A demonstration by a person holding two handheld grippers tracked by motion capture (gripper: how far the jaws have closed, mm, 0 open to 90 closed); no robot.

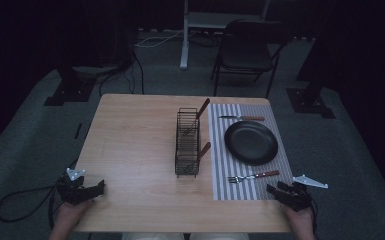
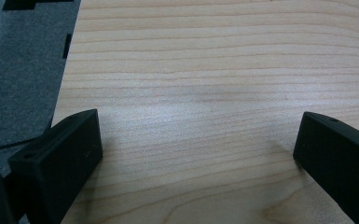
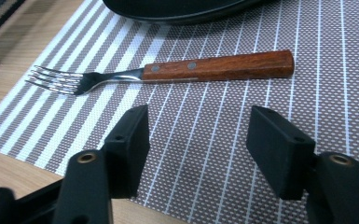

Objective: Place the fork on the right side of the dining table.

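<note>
our right gripper (image 3: 193,140) hangs part open and empty, the fork (image 3: 168,72) lying crosswise just ahead of its jaws on the striped mat (image 3: 261,93), likely laid beside the plate (image 1: 250,142) as a place setting.

Wooden-handled fork (image 3: 168,73), flat on striped placemat (image 3: 270,28), beside plate (image 3: 177,10)
</note>
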